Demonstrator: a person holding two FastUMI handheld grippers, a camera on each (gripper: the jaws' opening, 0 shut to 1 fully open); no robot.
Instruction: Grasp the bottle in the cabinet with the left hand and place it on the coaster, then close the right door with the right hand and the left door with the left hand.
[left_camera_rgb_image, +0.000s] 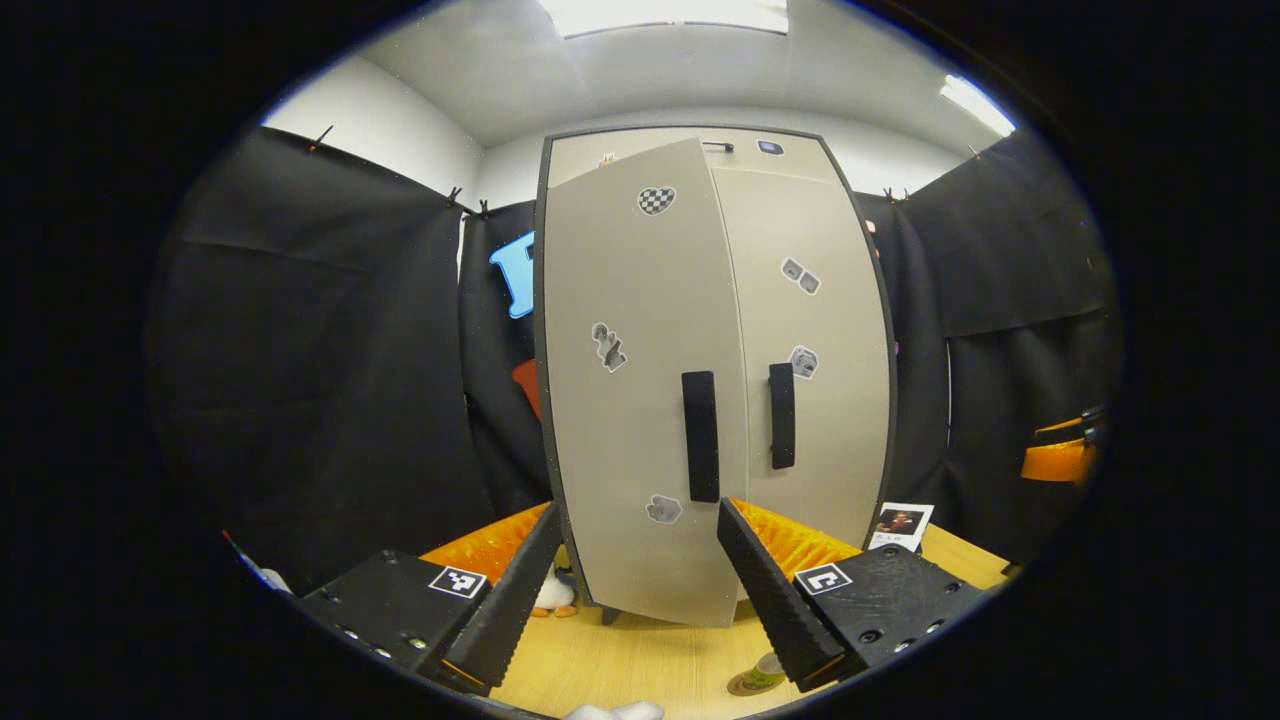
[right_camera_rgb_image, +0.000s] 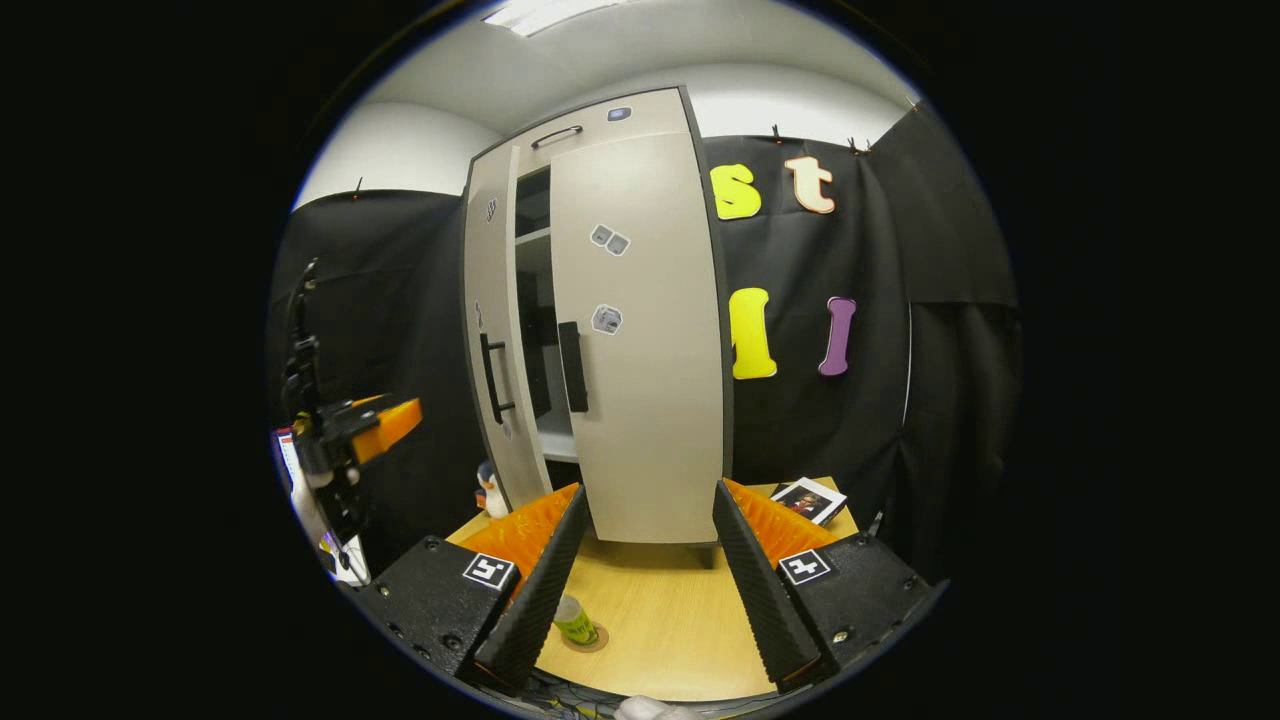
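One bottle (right_camera_rgb_image: 573, 620) is already out of the cabinet (right_camera_rgb_image: 600, 320), standing upright on the coaster (right_camera_rgb_image: 590, 640) on the wooden table (right_camera_rgb_image: 660, 620) just in front of the cabinet base, so the placing step looks done; the left gripper view catches it low down, partly behind that gripper's right-hand finger. Right door (right_camera_rgb_image: 640, 340) sits flush with the frame, which reads as closed. Left door (left_camera_rgb_image: 640, 380) is ajar, swung out toward the left gripper's camera, and the right gripper view shows a dark gap with shelves between the two doors. Left gripper (left_camera_rgb_image: 640, 590) is released and empty, fingers spread wide and aimed at the lower half of that door below its black handle (left_camera_rgb_image: 700, 435) (probably lined up for a flat push rather than a grab, though whether it touches the panel cannot be told). Right gripper (right_camera_rgb_image: 640, 590) is likewise spread and holding nothing, hanging back over the table well clear of the doors, likely parked out of the swing path. Remaining work, by judgement: push the left door shut. Main risk is a fingertip slipping off the smooth panel. Nearby clutter: a penguin toy (right_camera_rgb_image: 489, 490) by the cabinet's left foot and a photo card (right_camera_rgb_image: 808, 500) to its right, both clear of the door.
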